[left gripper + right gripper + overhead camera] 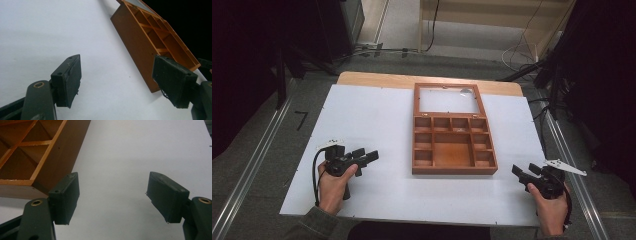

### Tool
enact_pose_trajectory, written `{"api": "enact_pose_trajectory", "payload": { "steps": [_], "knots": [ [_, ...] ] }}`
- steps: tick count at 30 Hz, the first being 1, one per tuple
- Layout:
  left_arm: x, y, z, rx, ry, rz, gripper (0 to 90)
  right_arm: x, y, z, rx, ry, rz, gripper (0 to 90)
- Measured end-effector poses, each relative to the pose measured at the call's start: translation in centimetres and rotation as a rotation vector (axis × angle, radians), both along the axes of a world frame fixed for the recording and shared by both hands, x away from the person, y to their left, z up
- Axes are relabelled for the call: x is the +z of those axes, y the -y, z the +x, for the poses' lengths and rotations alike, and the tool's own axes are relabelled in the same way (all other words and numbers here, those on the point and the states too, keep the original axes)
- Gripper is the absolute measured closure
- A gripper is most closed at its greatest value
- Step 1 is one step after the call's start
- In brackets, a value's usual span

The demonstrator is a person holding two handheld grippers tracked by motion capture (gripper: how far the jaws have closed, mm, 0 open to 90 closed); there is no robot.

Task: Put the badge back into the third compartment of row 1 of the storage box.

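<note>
1. One wooden box (454, 145) lies on the white table surface (362, 125), near the middle and slightly right of centre. Its lid (447, 99) is folded back flat toward the far edge, with a clear pane in a wooden frame.
2. Compartments counted in the high view: four small ones along the far row, two small ones down the left side, two small ones down the right side, and one large one in the centre. Total nine. All appear bare inside.
3. Two grippers are present, one per hand.
4. The left gripper (367, 157) rests low at the near left of the table, held in the left hand (334, 182). It points right, toward the box but well apart from it. Its jaws stand wide, with nothing between them. In the left gripper view, the gripper (117, 82) frames bare white surface, and the box (140, 42) lies beyond the jaw on that picture's right.
5. The right gripper (524, 172) sits at the near right, held in the right hand (552, 210). It points left, near the box's near right corner and not touching it. Its jaws are also wide and hold nothing. In the right gripper view, the gripper (112, 195) spans bare surface, with the box corner (37, 165) just beyond the jaw on that picture's left.
6. One grey three-cornered plate (564, 166) shows on top of the right gripper. One black cable (315, 172) loops from the left gripper.
</note>
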State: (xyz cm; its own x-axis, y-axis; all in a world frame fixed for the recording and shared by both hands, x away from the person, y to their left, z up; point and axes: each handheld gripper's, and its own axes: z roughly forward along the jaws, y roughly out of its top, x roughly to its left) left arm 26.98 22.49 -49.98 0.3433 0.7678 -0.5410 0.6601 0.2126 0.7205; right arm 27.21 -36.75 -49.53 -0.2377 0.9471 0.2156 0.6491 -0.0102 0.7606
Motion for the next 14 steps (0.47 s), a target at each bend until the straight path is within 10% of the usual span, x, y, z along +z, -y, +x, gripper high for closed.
{"api": "enact_pose_trajectory", "payload": {
  "steps": [11, 14],
  "knots": [
    [-0.4, -2.5, -0.8, 0.067, -0.009, 0.006, 24.0, 0.0, 0.0, -0.1, -0.005, 0.003, -0.008, 22.5],
    [-0.7, -3.5, -1.0, 0.097, -0.016, 0.001, 24.0, -0.1, -0.4, 0.1, -0.025, 0.009, -0.111, 16.4]
  ]
}}
